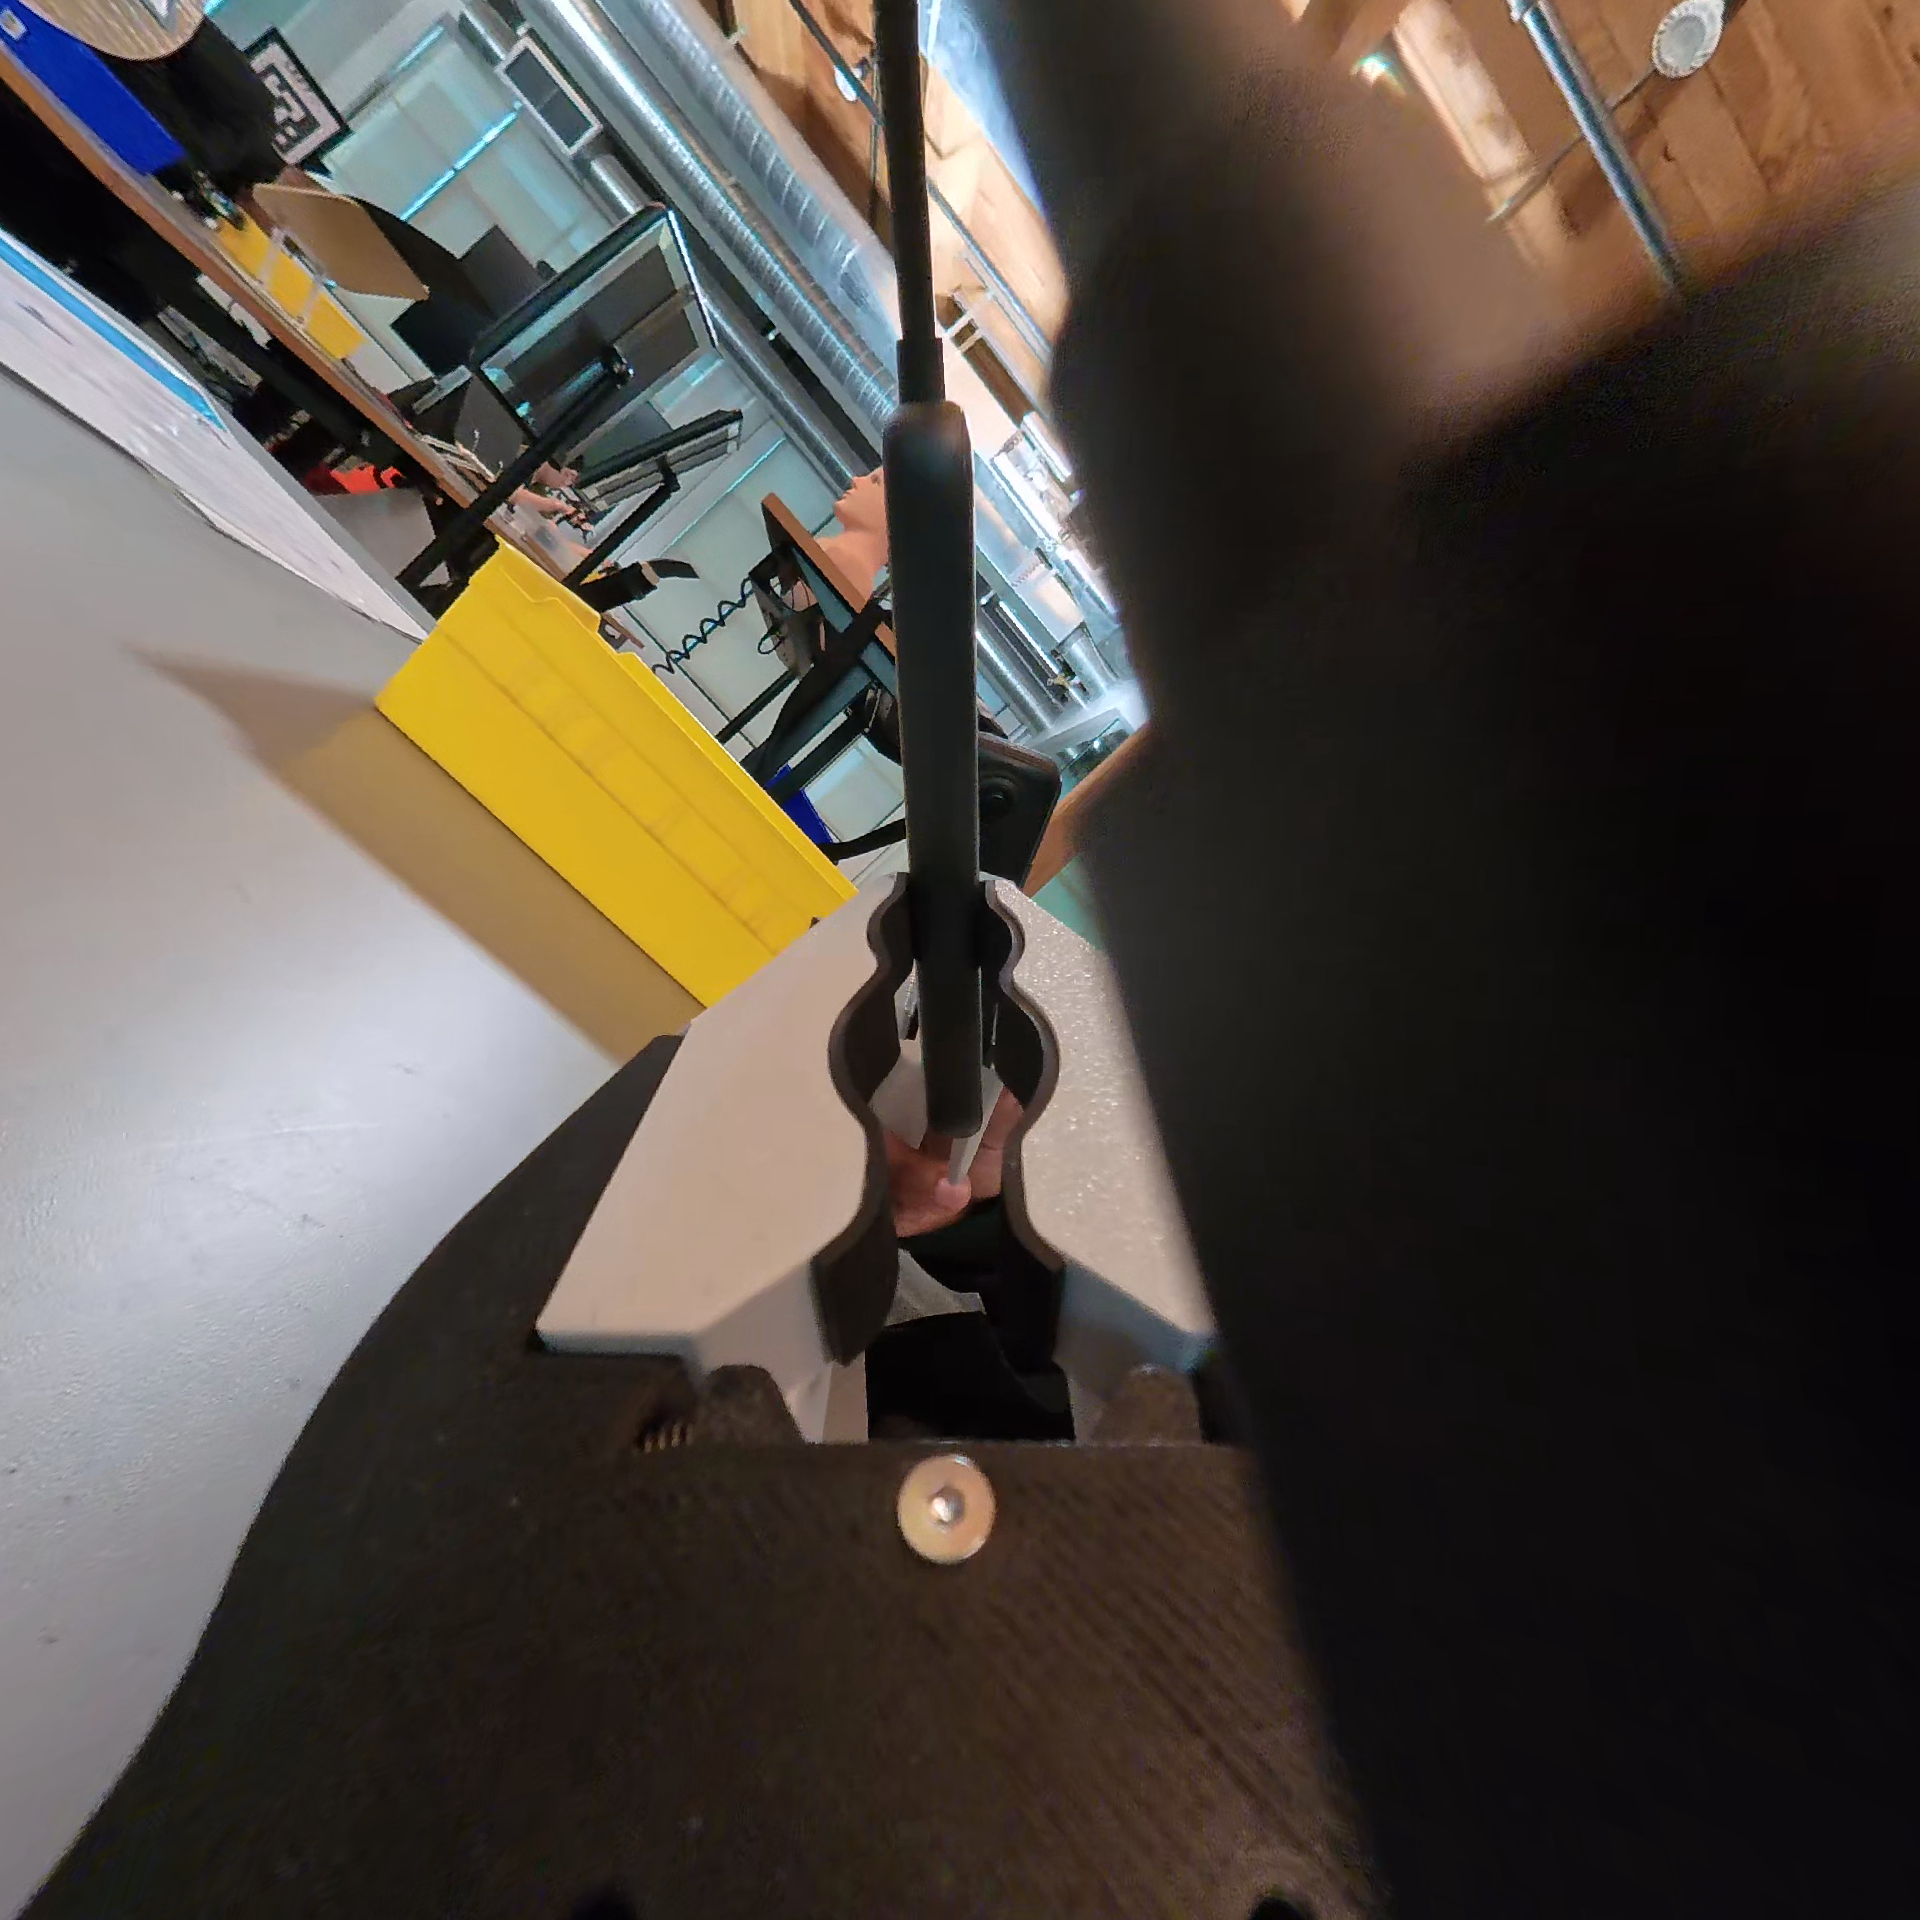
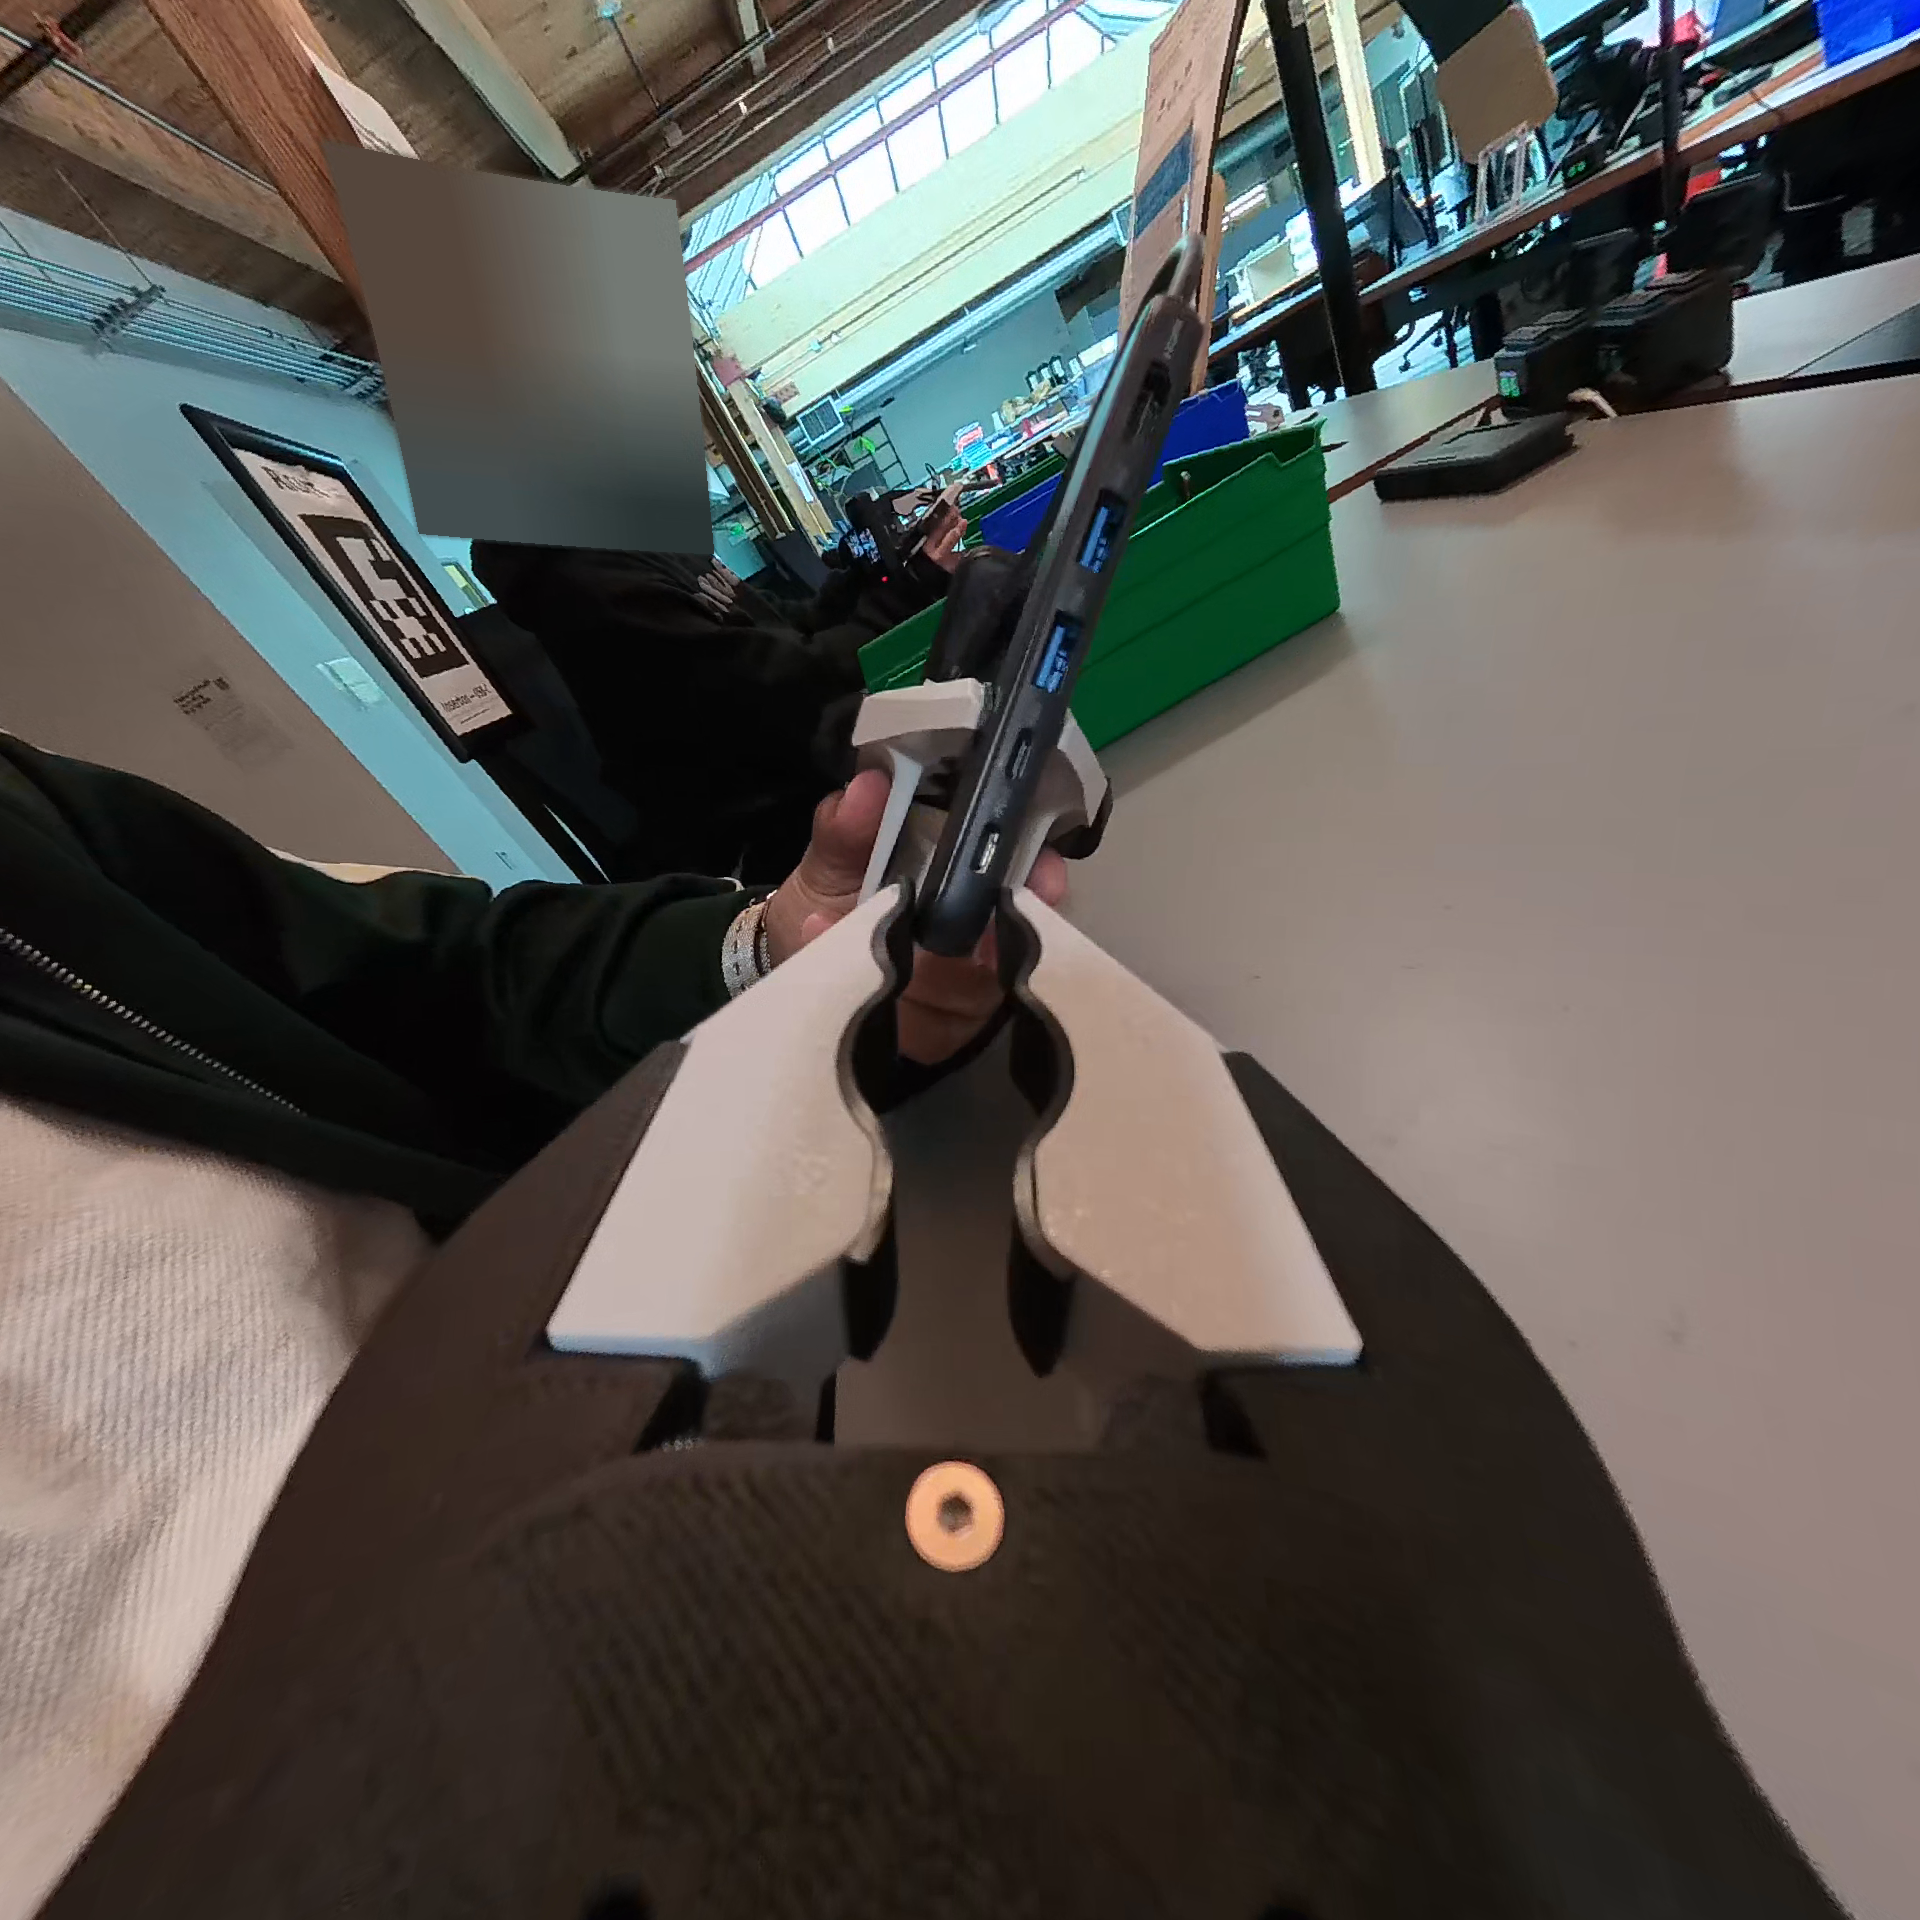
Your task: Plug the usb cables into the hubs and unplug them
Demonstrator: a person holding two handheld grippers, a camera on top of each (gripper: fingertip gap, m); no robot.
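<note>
above the pale grey counter (image 2: 1558, 831), both claws are meeting on one slim dark grey usb hub (image 2: 1081, 582), which is being held up in the air, clear of the surface. the counter is running bare and wide to the right of the right claw (image 2: 954, 925), with a green plastic bin (image 2: 1226, 582) lying just beyond the hub and a flat black device (image 2: 1475, 457) resting farther back near the far edge. on the left side, a yellow plastic bin (image 1: 603, 790) is sitting near the counter's edge, with open surface between it and the left claw (image 1: 943, 925).

the right claw is pinching the hub's lower end between its wavy black pads, nearly closed, with the hub leaning up and away to the right so its row of blue and small ports is facing the camera. the left claw is gripping the same hub a little higher, seen edge-on in its own view, with the hub's black cable (image 1: 904, 208) running straight upward. a person's hand (image 2: 852, 862) in a dark green sleeve (image 2: 416, 997) is wrapping the left claw's handle. a large dark blurred shape is filling the right half of the left wrist view; i cannot tell what it is.
</note>
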